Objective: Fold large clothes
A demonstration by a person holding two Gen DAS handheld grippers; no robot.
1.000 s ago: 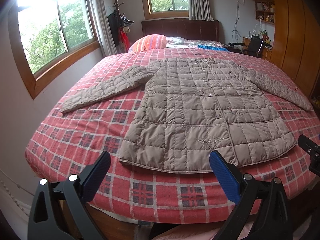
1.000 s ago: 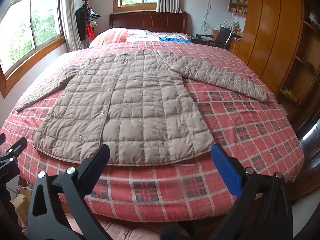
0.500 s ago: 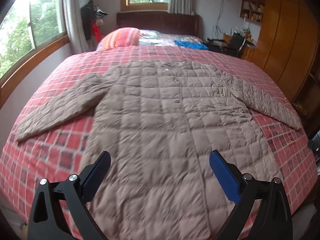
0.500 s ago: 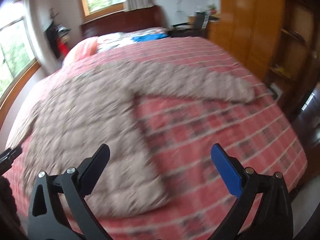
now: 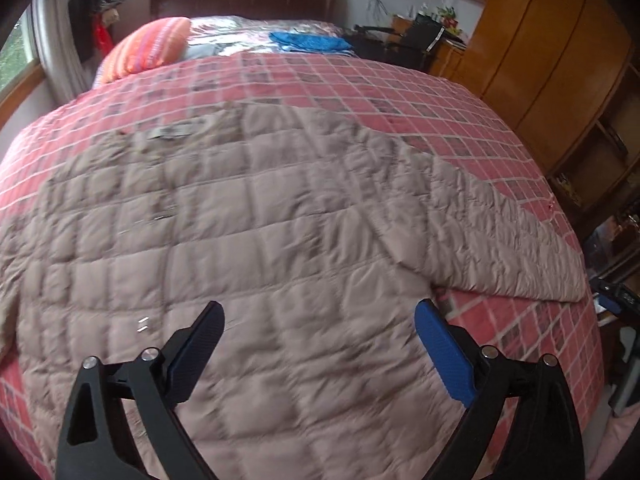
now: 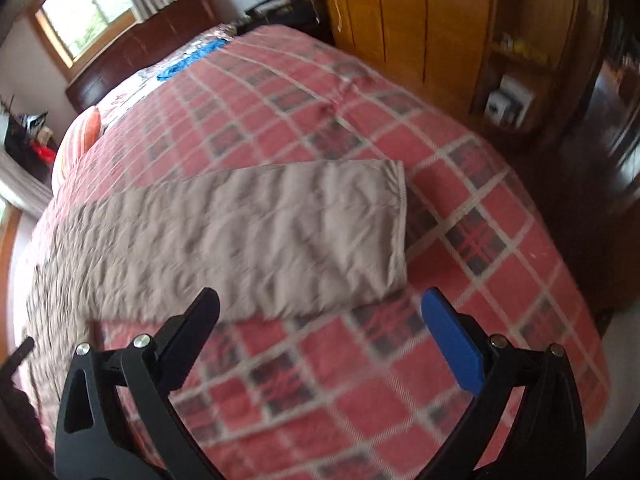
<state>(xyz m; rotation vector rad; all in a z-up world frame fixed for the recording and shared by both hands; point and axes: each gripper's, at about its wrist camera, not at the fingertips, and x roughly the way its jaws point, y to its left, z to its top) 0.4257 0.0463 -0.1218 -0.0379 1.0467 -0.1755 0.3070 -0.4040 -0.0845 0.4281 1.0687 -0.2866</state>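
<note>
Occluded, cropped and blurred regions — both wrist views.

The quilted jacket [image 5: 248, 248] runs off the left and lower edges of the left wrist view; its left sleeve and hem lie outside it. Its collar label [image 5: 173, 131] is too smeared to read. In the right wrist view only the sleeve [image 6: 256, 236] with its cuff shows sharply — the jacket body blurs at far left. Shelf items [image 6: 505, 101] beside the wardrobe are too small to identify.
</note>
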